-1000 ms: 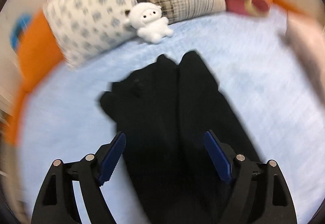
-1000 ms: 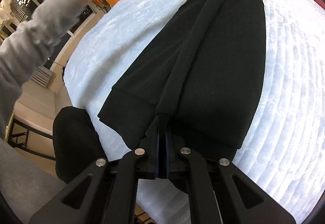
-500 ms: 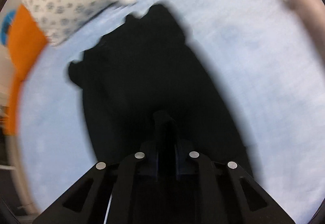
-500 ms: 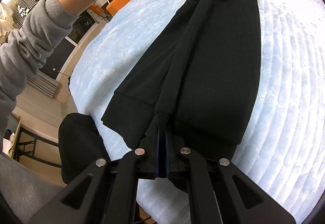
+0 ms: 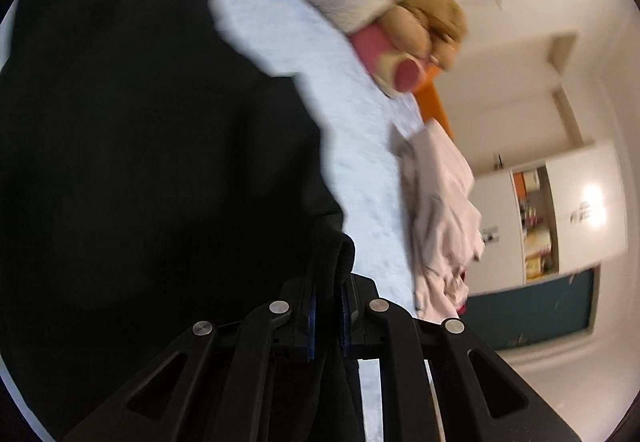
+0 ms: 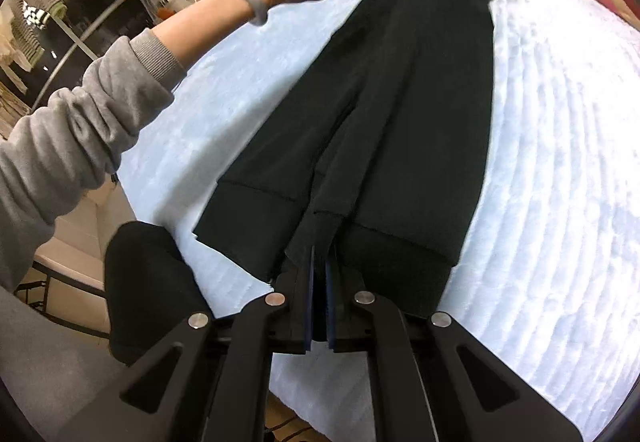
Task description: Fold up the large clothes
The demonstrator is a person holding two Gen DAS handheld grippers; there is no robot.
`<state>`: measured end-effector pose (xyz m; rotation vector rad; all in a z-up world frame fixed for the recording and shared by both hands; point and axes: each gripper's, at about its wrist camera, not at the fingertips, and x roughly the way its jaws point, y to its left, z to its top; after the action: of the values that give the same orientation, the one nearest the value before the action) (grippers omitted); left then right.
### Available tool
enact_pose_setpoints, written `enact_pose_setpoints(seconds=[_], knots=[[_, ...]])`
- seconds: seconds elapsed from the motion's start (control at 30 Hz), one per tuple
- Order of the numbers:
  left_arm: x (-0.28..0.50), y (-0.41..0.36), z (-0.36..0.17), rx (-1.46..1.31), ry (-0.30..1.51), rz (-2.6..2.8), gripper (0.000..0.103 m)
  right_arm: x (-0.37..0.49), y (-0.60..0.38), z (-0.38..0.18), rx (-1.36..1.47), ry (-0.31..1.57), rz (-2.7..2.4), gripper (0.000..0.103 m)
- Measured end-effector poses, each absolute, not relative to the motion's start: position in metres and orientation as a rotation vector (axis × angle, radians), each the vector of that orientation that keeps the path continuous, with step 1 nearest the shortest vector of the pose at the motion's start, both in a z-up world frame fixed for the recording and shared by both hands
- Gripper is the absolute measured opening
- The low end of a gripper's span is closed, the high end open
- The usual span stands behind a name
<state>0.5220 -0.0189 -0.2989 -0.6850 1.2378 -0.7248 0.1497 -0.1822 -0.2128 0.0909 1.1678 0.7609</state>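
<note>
On pale-blue bedspread — long black garment.

even, bright indoor light. the left wrist view is smeared with motion blur beyond the left gripper; a lamp glares far right. fisheye bending darkens both rims.

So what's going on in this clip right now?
A person is folding a black garment spread lengthwise on a light blue bedspread. The right tongs are shut on its near hem, the left tongs are clamped on the fabric at the far end. Both ends are gripped; the fold itself is not yet made.
</note>
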Motion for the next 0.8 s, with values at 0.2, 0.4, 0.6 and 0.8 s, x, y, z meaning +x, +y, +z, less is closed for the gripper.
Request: enact_pose_setpoints(seconds=[0.2, 0.4, 0.6, 0.8], knots=[[0.526, 0.015, -0.347, -0.766, 1.231, -0.704, 0.014, 0.148, -0.172, -0.222, 0.033, 1.193, 0.745, 0.006], [0.520, 0.003, -0.327, -0.614, 1.202, -0.662, 0.028, 0.148, -0.173, -0.225, 0.002, 1.201, 0.742, 0.007], [0.521, -0.020, -0.222, -0.244, 0.996, -0.380, 0.079, 0.148, -0.178, -0.233, 0.033, 1.179, 0.773, 0.007], [0.557, -0.165, -0.188, 0.320, 1.000, -0.325, 0.082, 0.150, -0.198, -0.240, 0.116, 1.166, 0.832, 0.007]])
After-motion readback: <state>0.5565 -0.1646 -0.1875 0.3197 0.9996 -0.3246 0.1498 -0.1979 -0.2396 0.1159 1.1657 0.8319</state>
